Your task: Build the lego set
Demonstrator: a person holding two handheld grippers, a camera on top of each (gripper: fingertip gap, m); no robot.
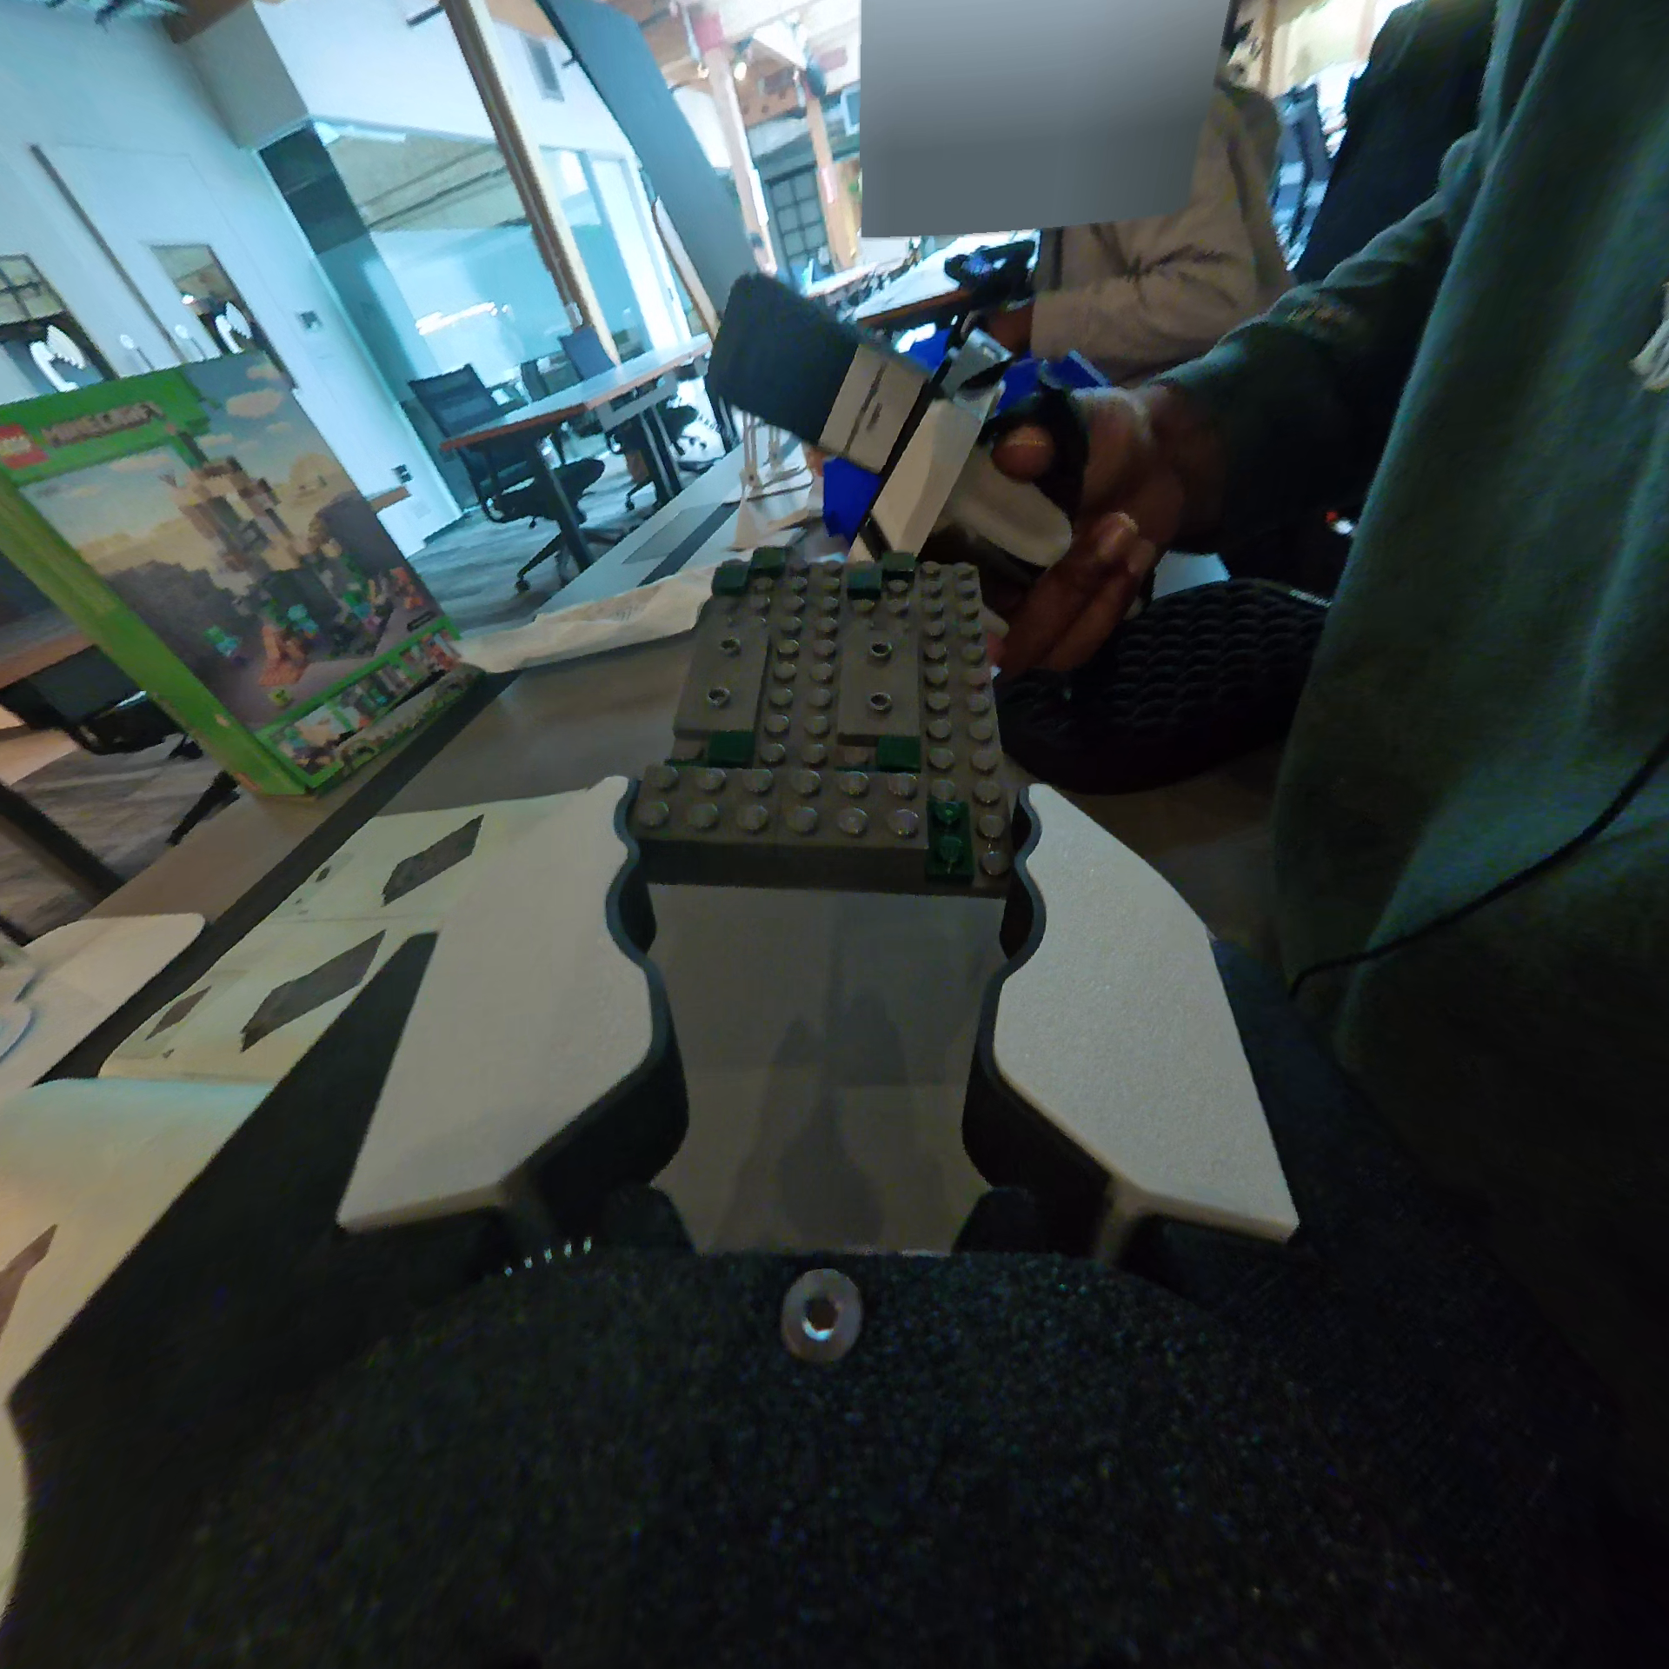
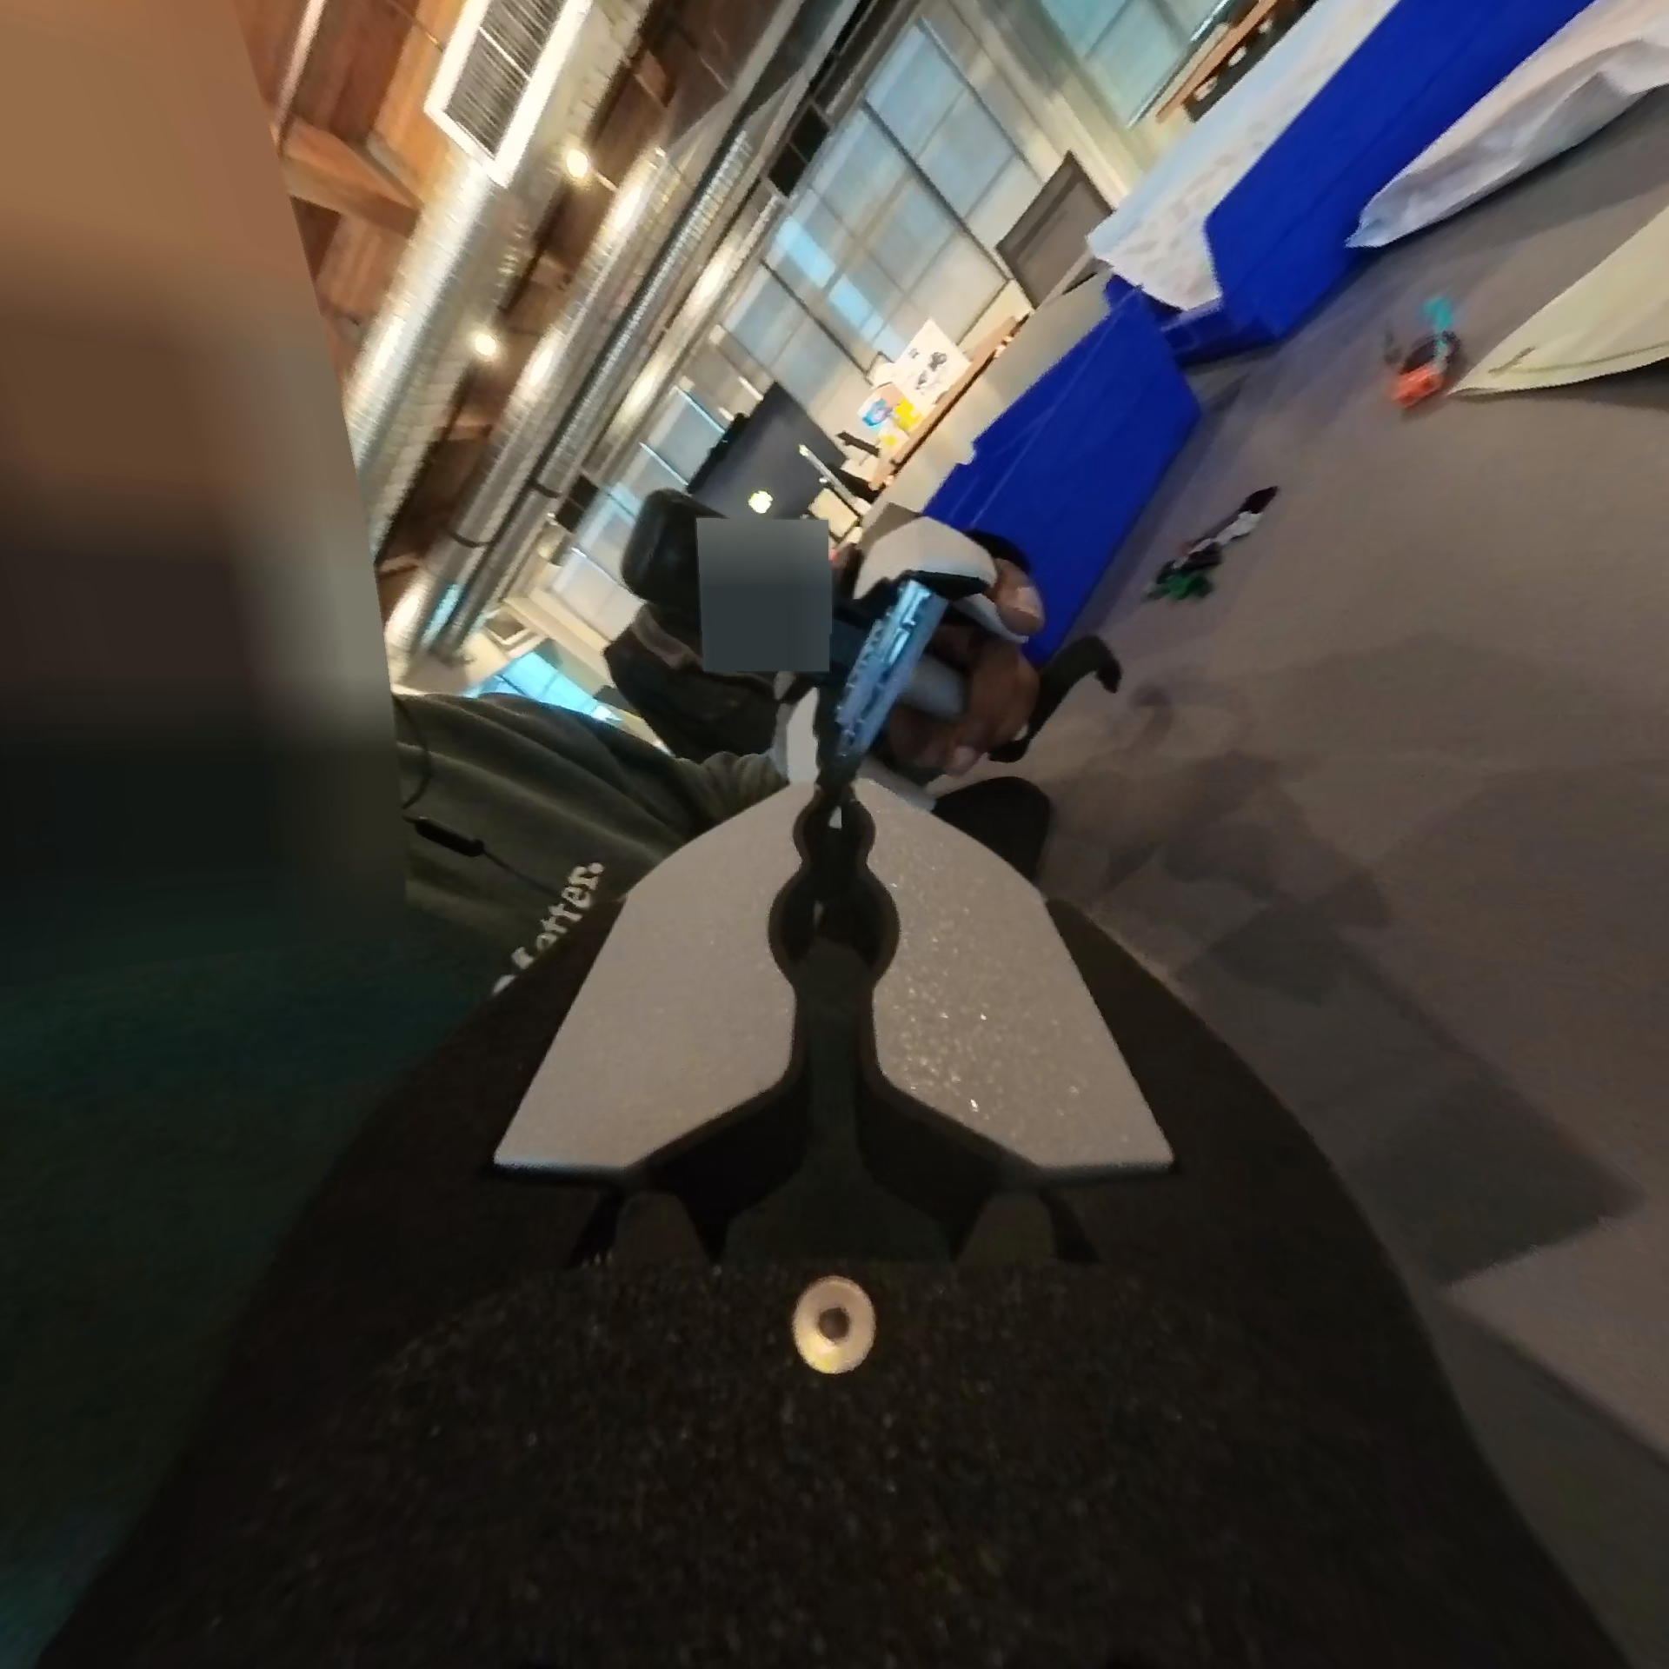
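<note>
A grey studded lego plate assembly with small dark green tiles is held in the air, tilted up and away. My left gripper is shut on its near edge, one finger on each side. My right gripper, held by a hand, meets the plate's far edge. In the right wrist view my right gripper is almost fully closed on the thin edge of the same plate, seen edge-on. The left gripper and the hand holding it show behind the plate.
A green lego box stands at the left on the table. An instruction booklet lies below it and paper bags lie farther back. A person in a green sweatshirt is at the right. Blue bins and loose pieces sit on the grey table. One gripper's finger ends stand about 7 centimetres off the other's.
</note>
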